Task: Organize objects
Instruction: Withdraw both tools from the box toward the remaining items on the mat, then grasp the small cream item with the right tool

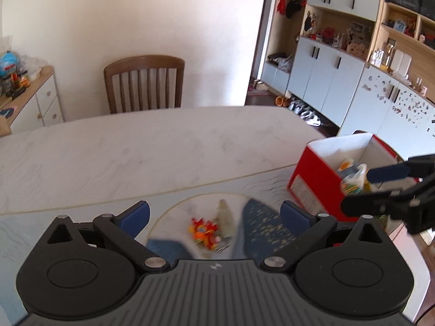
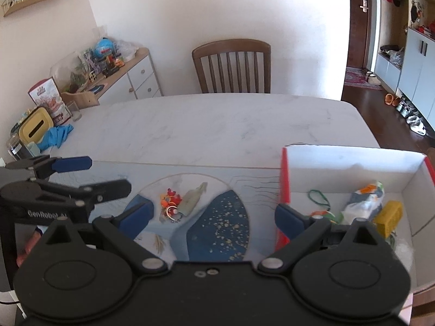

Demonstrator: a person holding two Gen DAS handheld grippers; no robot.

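A small orange-red toy keychain (image 2: 170, 200) and a pale grey-green pouch (image 2: 193, 197) lie on a round blue-and-white mat (image 2: 217, 225) on the table; both also show blurred in the left wrist view (image 1: 203, 231). A red box with a white inside (image 2: 353, 163) stands at the right and holds a plastic bag (image 2: 364, 201), a yellow block (image 2: 389, 214) and a green cord (image 2: 318, 196). My left gripper (image 1: 214, 217) is open and empty above the mat. My right gripper (image 2: 213, 214) is open and empty, its right finger over the box's left wall.
The marble table (image 2: 223, 125) stretches ahead to a wooden chair (image 2: 232, 66). A blue cloth (image 2: 55, 135), a yellow container (image 2: 35, 129) and a glass (image 2: 74, 110) sit at the table's far left. A sideboard (image 2: 122, 81) with clutter stands by the wall.
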